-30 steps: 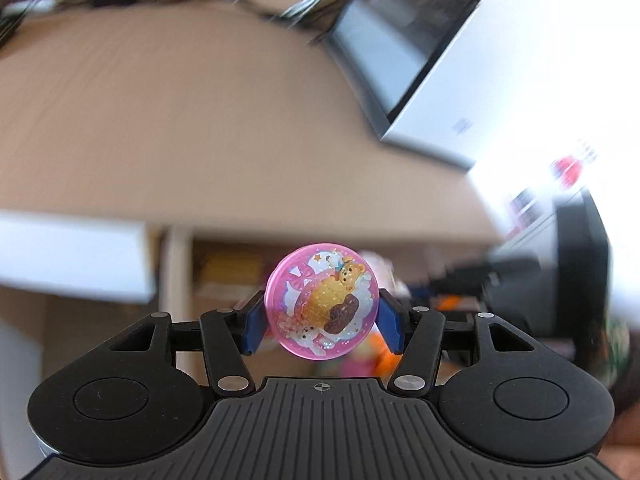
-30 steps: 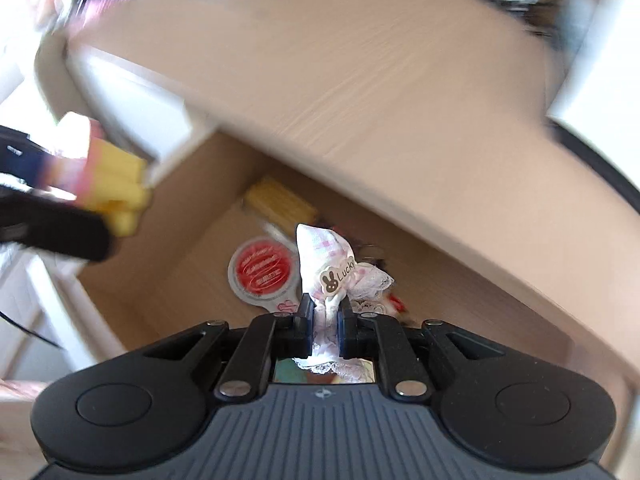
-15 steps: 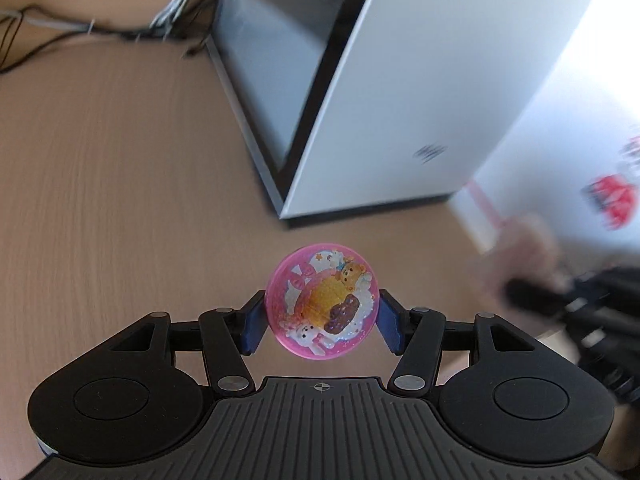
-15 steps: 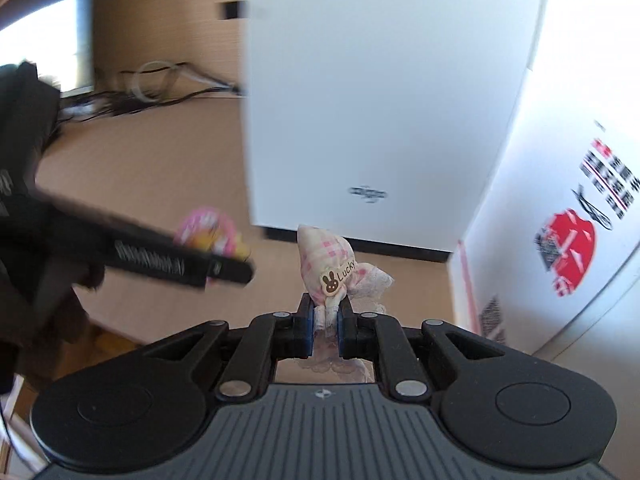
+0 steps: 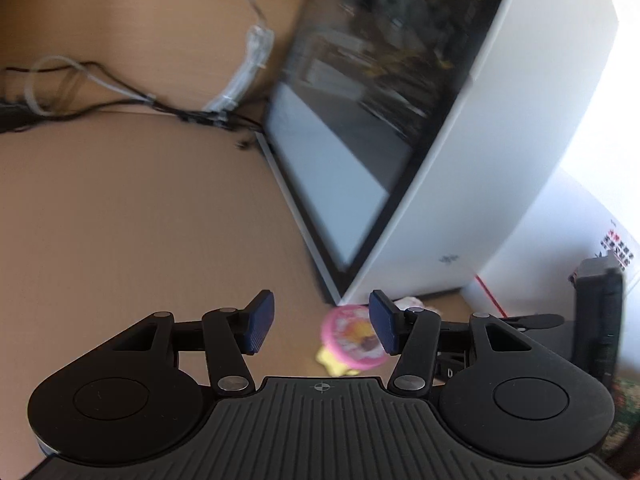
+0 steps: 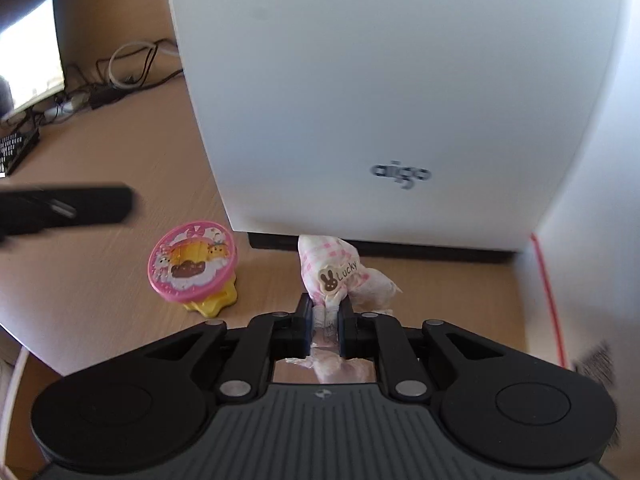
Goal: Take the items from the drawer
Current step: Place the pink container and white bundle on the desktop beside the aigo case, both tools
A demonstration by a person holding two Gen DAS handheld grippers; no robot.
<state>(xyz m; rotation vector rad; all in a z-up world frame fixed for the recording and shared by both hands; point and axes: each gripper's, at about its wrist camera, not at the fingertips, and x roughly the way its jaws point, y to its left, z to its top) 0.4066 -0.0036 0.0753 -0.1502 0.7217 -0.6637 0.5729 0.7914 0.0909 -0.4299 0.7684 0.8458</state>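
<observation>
white aigo computer case (image 6: 400,100) stands on my desk (image 6: 100,220); the pink round toy (image 6: 192,265) lies tilted just left of my right claw (image 6: 325,312), which pinches the pink checked pouch (image 6: 328,264), pointing at the case. left claw (image 5: 322,326) empty, closing, toy beyond it.

A white computer case (image 6: 380,100) stands on the wooden desk (image 5: 140,220), cables (image 5: 120,96) behind it, a keyboard (image 6: 18,150) far left
</observation>
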